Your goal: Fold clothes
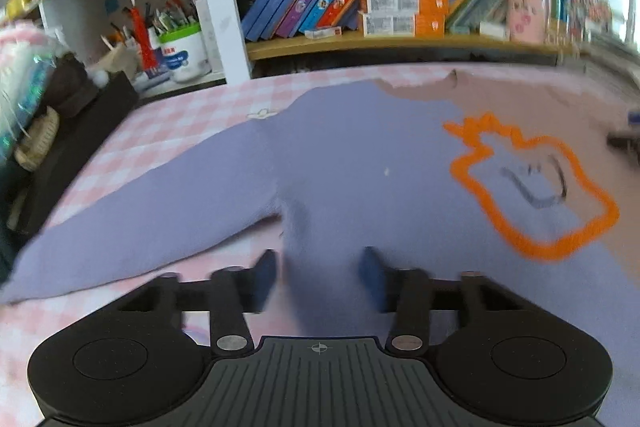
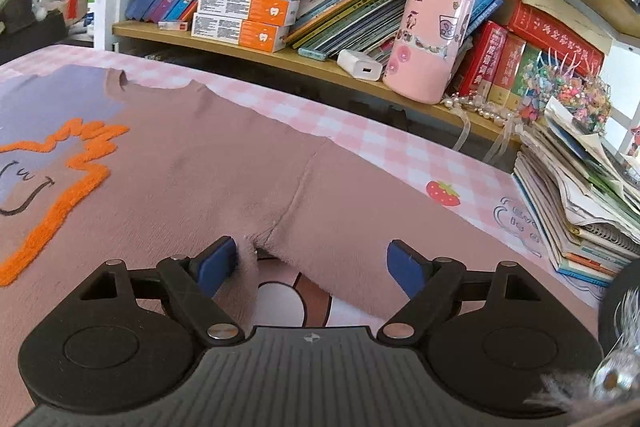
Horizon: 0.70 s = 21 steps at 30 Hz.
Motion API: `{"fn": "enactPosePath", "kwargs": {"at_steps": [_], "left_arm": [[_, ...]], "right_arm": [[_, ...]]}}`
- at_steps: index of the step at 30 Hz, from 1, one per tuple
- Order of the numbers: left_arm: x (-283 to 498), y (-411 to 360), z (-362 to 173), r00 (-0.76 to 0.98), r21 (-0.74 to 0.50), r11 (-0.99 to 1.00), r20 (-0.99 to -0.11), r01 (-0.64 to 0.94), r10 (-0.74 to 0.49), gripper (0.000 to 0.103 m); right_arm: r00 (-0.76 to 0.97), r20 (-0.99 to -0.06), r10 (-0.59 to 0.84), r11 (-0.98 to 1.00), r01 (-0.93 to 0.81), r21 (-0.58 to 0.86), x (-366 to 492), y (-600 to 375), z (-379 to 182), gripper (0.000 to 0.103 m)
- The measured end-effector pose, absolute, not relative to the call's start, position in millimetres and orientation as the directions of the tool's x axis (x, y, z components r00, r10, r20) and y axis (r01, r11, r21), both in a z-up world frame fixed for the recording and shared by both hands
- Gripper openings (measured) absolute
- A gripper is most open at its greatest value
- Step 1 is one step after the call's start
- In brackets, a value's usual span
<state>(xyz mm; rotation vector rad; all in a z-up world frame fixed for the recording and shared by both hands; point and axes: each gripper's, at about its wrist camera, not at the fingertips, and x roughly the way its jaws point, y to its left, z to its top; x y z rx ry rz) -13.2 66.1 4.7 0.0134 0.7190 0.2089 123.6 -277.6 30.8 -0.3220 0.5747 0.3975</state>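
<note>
The sweater (image 1: 340, 155) is spread flat on the checked cloth (image 1: 168, 119). Its purple side is bunched between the partly closed left claw (image 1: 322, 277) (pad contact cannot be told). The right claw (image 2: 310, 265) is spread wide at the brown armpit.

You can read no text: the red hardback books' (image 2: 554, 39) gold spine characters, at two o'clock, blur; the orange-and-white boxes' (image 2: 248, 15) print is too small.
</note>
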Motion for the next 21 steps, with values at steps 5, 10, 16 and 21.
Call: {"fn": "enactPosePath", "kwargs": {"at_steps": [5, 10, 16, 21], "left_arm": [[14, 87, 2, 0.747, -0.023, 0.974, -0.646, -0.226, 0.158, 0.021], [47, 101, 1, 0.747, 0.007, 0.972, -0.639, -0.236, 0.186, 0.016], [69, 107, -1, 0.745, 0.032, 0.962, -0.625, -0.271, 0.231, 0.016], [45, 104, -1, 0.751, 0.028, 0.963, -0.620, -0.267, 0.226, 0.018]], "right_arm": [[0.746, -0.595, 0.298, 0.879, -0.458, -0.133, 125, -285, 31, 0.084], [0.758, -0.584, 0.290, 0.875, -0.457, -0.160, 123, -279, 30, 0.085], [0.804, -0.538, 0.252, 0.869, -0.432, -0.239, 128, -268, 27, 0.090], [0.770, -0.561, 0.304, 0.882, -0.450, -0.140, 126, -284, 36, 0.086]]}}
